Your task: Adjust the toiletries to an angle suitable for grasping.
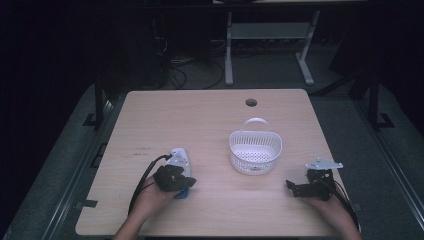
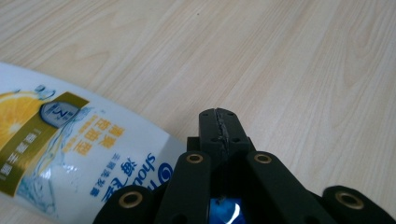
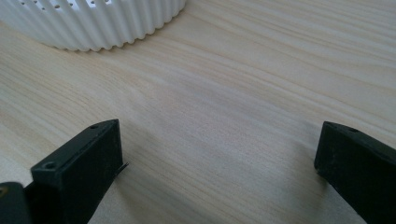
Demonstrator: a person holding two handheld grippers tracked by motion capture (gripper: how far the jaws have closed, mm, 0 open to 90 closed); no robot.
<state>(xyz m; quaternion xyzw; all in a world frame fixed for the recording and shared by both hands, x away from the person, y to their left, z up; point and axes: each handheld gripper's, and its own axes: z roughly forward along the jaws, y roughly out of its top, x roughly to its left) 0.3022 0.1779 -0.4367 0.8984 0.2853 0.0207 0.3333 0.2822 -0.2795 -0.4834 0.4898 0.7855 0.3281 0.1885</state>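
One white pouch (image 1: 179,161), one white basket (image 1: 255,150), one table (image 1: 200,120), two hand-held grippers: left (image 1: 175,181), right (image 1: 300,189)

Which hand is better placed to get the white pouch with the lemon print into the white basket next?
Left. The left gripper sits right at the white lemon-print refill pouch, jaws shut, though a grip isn't clear. The right gripper rests open on bare wooden table, beyond the white slotted plastic basket.

White soft refill pouch (image 2: 70,154) lies flat on the tabletop (image 1: 200,115), left of centre and toward the near edge, with a lemon picture, an olive-gold band and blue lettering on its face, and a blue bit at its near end. White ribbed plastic basket (image 1: 255,151) with perforated base and handle stands upright, empty, right of centre, well apart from the pouch.
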